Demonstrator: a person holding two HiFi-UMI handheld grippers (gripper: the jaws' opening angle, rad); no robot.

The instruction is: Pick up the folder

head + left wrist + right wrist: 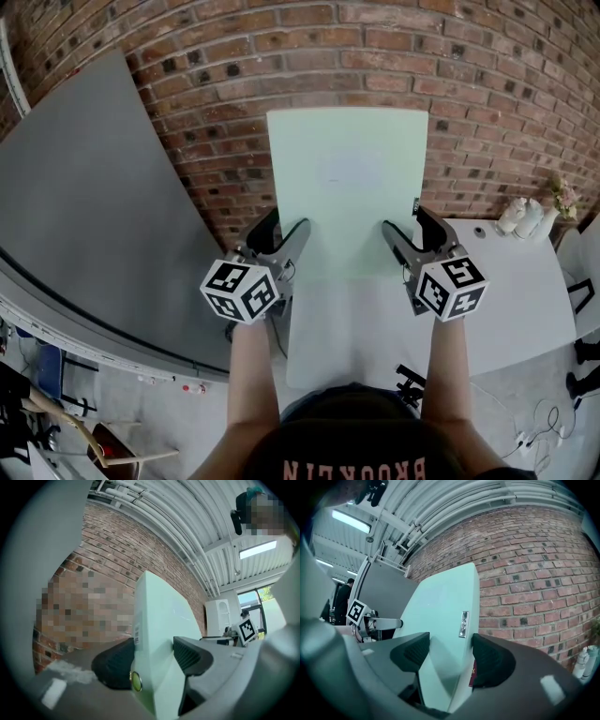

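A pale green folder (347, 187) stands upright in the air in front of a brick wall, its long side vertical, lifted off the white table (525, 300). My left gripper (286, 246) grips its lower left edge and my right gripper (405, 239) grips its lower right edge. In the left gripper view the folder (161, 616) runs between the two dark pads of the left gripper (154, 660), which press on both faces. In the right gripper view the right gripper (450, 658) is closed on the thick folder (440, 606) near its metal label holder (463, 624).
The brick wall (281, 47) is close behind the folder. A large grey panel (84, 187) leans at the left. Small bottles (523, 217) stand at the table's far right corner. Cables and clutter lie on the floor at the lower left and right.
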